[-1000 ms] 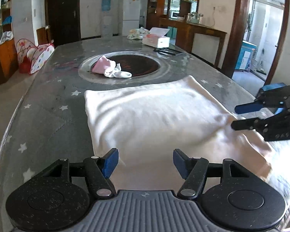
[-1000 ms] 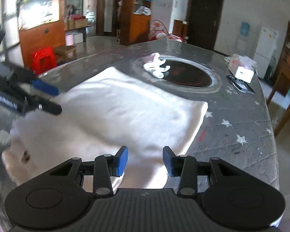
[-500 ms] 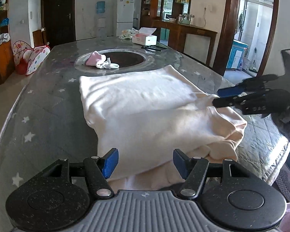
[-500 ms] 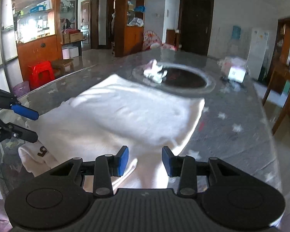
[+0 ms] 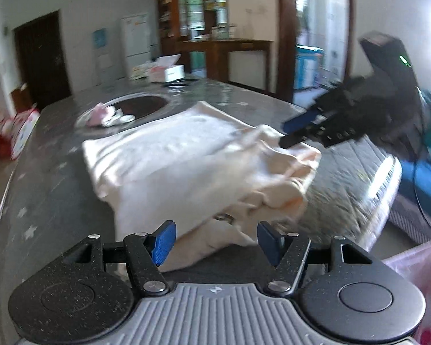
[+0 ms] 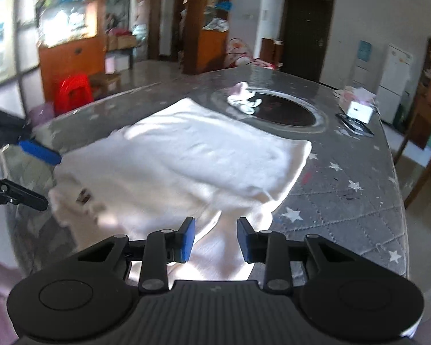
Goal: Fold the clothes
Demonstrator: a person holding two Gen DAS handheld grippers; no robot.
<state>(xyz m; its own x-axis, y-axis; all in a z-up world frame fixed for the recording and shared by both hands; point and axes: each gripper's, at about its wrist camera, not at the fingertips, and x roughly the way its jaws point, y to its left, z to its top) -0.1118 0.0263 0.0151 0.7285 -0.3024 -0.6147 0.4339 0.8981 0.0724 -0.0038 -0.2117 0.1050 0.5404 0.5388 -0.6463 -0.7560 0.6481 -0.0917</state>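
Both tools hover at the near edge of the table (image 6: 359,201), placed to take the garment's near hem. The left gripper (image 5: 214,240) and right gripper (image 6: 215,238) each stand with jaws apart, gripping nothing, cloth lying between and below them. The cream garment (image 5: 172,158) lies partly folded along that near edge, layers bunched and rumpled at one corner, smoother toward the table's sunken round centre (image 6: 284,112).

Bright daylight, motion blur

Sun patches glare on the white garment (image 6: 186,158); shelves behind it smear, and fisheye bending curves the frame edges.
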